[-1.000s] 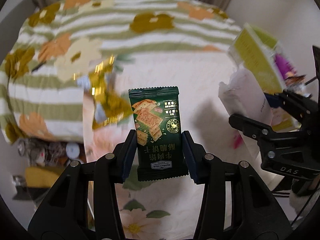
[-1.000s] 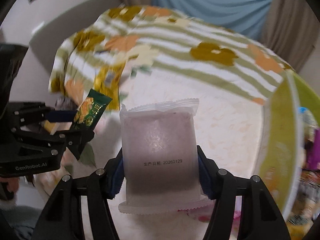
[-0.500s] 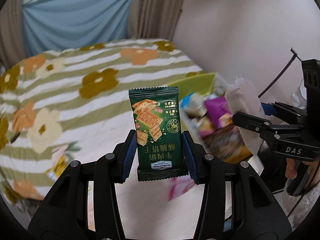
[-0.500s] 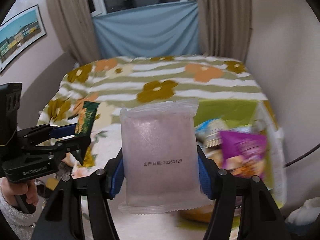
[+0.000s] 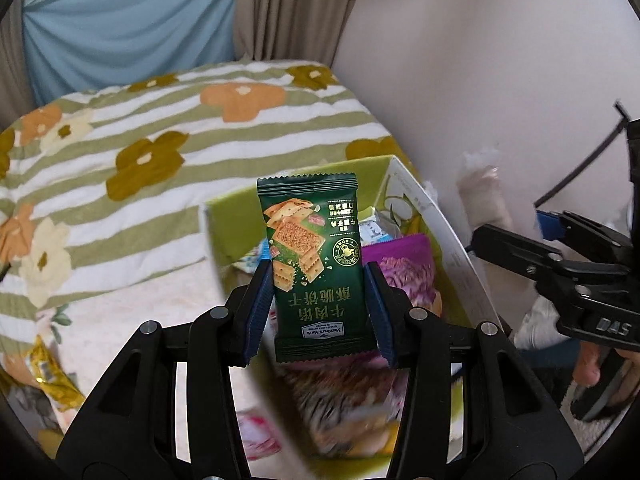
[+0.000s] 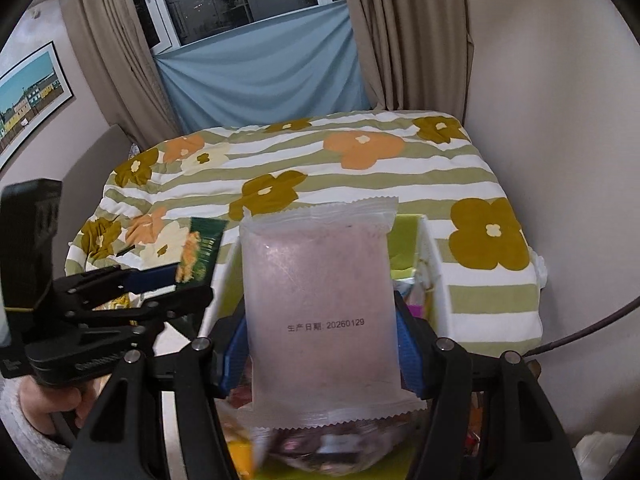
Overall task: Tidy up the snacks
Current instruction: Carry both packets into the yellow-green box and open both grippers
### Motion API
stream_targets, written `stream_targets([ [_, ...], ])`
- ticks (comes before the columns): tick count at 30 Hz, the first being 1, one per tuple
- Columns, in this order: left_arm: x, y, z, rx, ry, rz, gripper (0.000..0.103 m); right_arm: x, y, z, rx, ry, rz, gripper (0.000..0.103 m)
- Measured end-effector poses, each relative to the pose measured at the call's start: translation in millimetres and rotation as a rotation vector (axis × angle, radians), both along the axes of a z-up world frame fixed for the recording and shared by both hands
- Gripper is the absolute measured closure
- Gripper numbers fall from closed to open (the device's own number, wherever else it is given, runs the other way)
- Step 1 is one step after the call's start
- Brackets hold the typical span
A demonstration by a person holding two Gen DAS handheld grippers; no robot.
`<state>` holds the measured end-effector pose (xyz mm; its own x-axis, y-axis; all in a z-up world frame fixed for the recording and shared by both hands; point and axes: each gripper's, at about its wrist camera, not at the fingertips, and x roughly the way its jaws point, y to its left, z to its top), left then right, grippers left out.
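My left gripper (image 5: 318, 300) is shut on a dark green cracker packet (image 5: 314, 264), held upright above a green-lined box (image 5: 448, 236) filled with snack packs. My right gripper (image 6: 320, 344) is shut on a frosted pale pink snack pack (image 6: 320, 304) with a printed date, over the same box (image 6: 434, 264). From the right wrist view the left gripper (image 6: 188, 276) shows at the left with the green packet (image 6: 202, 254) in its blue pads. In the left wrist view the right gripper's black fingers (image 5: 540, 260) reach in at the right edge.
The box stands on a bed with a green-striped flowered blanket (image 5: 160, 128) (image 6: 360, 168), close to a white wall (image 5: 480, 80). A purple pack (image 5: 404, 264) and other packs fill the box. Yellow wrappers (image 5: 48, 372) lie on the bed at lower left. Curtains (image 6: 260, 64) hang behind.
Both grippers swung with their packs from the snack pile on the bed over to the box at the bed's right side. Neither grip changed.
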<state>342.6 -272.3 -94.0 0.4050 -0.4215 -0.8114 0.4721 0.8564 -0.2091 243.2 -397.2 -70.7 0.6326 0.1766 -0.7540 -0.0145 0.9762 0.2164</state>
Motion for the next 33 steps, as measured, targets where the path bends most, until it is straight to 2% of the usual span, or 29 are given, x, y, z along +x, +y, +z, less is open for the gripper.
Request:
stream_targets([
  [3,11,-25,-17,0.042,0.050,0.011,0.059,10,-17,-6,0.017,0.016,0.016,0.044],
  [5,11,-29,-25,0.068,0.067,0.019,0.042,17,-25,-12,0.028,0.031,0.030,0.044],
  [6,9,-29,-28,0.074,0.064,0.030,0.020,18,-28,-14,0.033,0.035,0.034,0.044],
  [7,6,-27,-28,0.074,0.053,0.042,0.003,21,-29,-17,0.040,0.039,0.039,0.044],
  [8,3,-23,-28,0.068,0.038,0.056,0.001,22,-31,-20,0.046,0.045,0.046,0.044],
  [17,-23,16,-23,0.088,-0.015,0.187,0.001,26,-38,-33,0.032,0.072,0.067,0.044],
  [27,-29,45,-21,0.126,-0.026,0.286,0.001,60,-28,-44,0.053,0.107,0.090,0.044],
  [29,-32,48,-24,0.137,-0.023,0.296,0.001,62,-27,-46,0.063,0.105,0.084,0.034],
  [30,-34,50,-24,0.137,-0.022,0.299,0.001,62,-26,-48,0.059,0.113,0.078,0.017],
  [31,-37,52,-26,0.137,-0.022,0.304,0.001,59,-25,-49,0.060,0.114,0.078,0.006],
  [33,-40,55,-28,0.134,-0.017,0.307,0.001,49,-23,-54,0.067,0.110,0.083,0.003],
])
